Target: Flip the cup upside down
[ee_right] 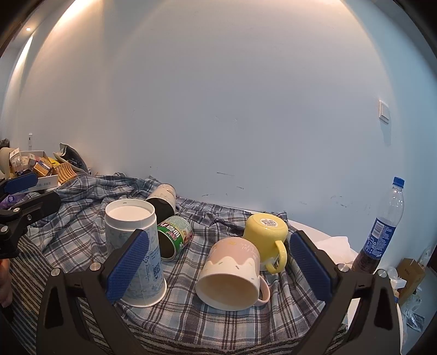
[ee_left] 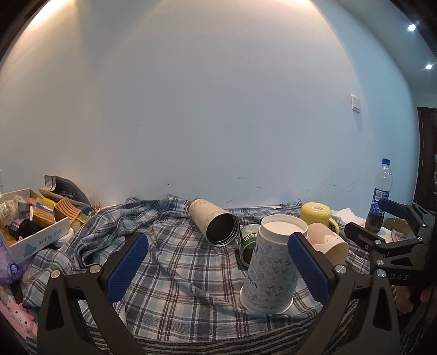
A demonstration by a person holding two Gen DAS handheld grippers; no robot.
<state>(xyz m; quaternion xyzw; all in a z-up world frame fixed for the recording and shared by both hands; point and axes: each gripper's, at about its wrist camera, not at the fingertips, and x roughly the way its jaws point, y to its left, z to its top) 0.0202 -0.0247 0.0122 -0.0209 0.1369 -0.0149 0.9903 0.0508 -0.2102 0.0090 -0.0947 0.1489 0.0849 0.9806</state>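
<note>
The paper cup (ee_left: 269, 265) stands upside down on the plaid cloth (ee_left: 174, 270), near left. Left gripper (ee_left: 218, 269) and right gripper (ee_right: 218, 266) hover level, fingers wide, holding nothing. Two mugs: pink mug (ee_right: 232, 275) tipped, yellow mug (ee_right: 266, 240) inverted. One green can (ee_right: 174, 236), one tumbler (ee_left: 214, 222), one cola bottle (ee_right: 381, 232).

Dim, cool indoor light. Warm glow streaks upper left of both frames on wall (ee_left: 218, 109). Two ceiling spots (ee_left: 412, 27) glare upper right, left wrist view. Soft shadows. Heavy fisheye bending, black vignette corners. Sharp centre.
</note>
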